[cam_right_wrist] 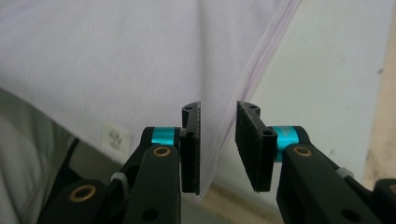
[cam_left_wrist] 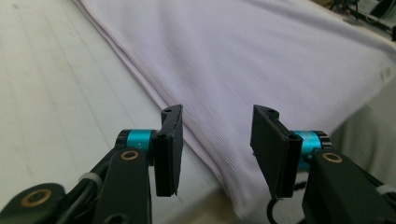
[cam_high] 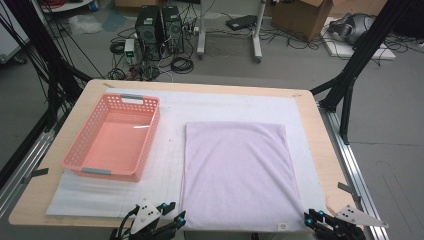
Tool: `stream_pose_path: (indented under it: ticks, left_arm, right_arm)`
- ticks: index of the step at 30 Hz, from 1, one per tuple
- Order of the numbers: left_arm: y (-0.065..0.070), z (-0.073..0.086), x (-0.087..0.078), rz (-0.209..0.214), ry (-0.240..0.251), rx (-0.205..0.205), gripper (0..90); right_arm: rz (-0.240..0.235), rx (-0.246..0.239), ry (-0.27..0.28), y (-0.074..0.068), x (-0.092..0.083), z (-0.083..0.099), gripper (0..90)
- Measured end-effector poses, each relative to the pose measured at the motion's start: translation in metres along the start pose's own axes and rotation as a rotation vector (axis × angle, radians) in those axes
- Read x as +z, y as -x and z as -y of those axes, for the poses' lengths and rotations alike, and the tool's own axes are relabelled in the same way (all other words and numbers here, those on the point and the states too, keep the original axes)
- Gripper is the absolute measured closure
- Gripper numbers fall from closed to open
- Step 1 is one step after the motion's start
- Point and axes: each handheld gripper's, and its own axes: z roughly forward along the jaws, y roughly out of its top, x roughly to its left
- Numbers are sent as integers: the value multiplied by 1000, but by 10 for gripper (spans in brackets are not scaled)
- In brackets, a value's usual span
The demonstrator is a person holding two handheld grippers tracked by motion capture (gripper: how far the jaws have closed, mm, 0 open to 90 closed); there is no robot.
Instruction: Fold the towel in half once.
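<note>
High view: one lilac towel (cam_high: 237, 175); one pink basket (cam_high: 113, 137); counter (cam_high: 312, 112)
towel tag (cam_high: 282, 226): writing unreadable
left gripper (cam_left_wrist: 217, 140): spread, pinching nothing
right gripper (cam_right_wrist: 218, 140): spread, straddling towel edge

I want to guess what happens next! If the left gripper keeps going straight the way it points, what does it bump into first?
Probably the purple towel. The left gripper has its jaws open and aims at the towel's near corner, which lies just ahead on the white mat. How close it is cannot be told exactly.
</note>
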Motion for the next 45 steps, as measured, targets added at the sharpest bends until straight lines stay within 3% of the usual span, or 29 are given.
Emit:
stream_pose_path:
  ticks: [3, 9, 17, 19, 26, 28, 31, 34, 35, 37, 41, 42, 43, 45]
  left_arm:
    - [-12, -10, 8, -3, 23, -27, 554]
    - [-37, -31, 39, 3, 11, -56, 610]
    - [-66, -57, 92, -19, -74, -80, 642]
    - [-71, -62, 103, -45, -90, -68, 645]
    - [-82, -73, 132, -97, -141, -57, 613]
    - [-83, -74, 139, -123, -176, -59, 661]
    - [-87, -75, 140, -147, -170, -96, 834]
    - [-87, -75, 139, -166, -165, -95, 850]
    - [-91, -75, 138, -163, -159, -112, 850]
    - [-92, -75, 137, -161, -152, -114, 849]
    - [-92, -75, 136, -158, -149, -89, 848]
    - [-92, -75, 136, -155, -150, -92, 848]
    - [-92, -74, 136, -153, -144, -96, 845]
    - [-92, -75, 134, -151, -134, -90, 804]
  right_arm:
    - [4, 7, 31, 5, 3, -5, 697]
    - [20, 14, 26, 13, 13, -14, 695]
    - [43, 18, 40, 34, 32, -31, 719]
    - [45, 20, 40, 41, 39, -37, 729]
    - [35, 31, 26, 61, 76, -64, 759]
    - [34, 27, 18, 64, 89, -73, 760]
    - [43, 30, 18, 68, 109, -89, 757]
    - [62, 22, -37, 70, 128, -98, 766]
    - [69, 3, -53, 71, 133, -98, 778]
    - [70, -15, -57, 71, 136, -98, 868]
    - [191, -59, -70, 71, 131, -99, 886]
    - [187, -40, -72, 73, 130, -99, 885]
    - [173, -20, -66, 75, 130, -98, 867]
    - [148, -5, -56, 76, 129, -98, 710]
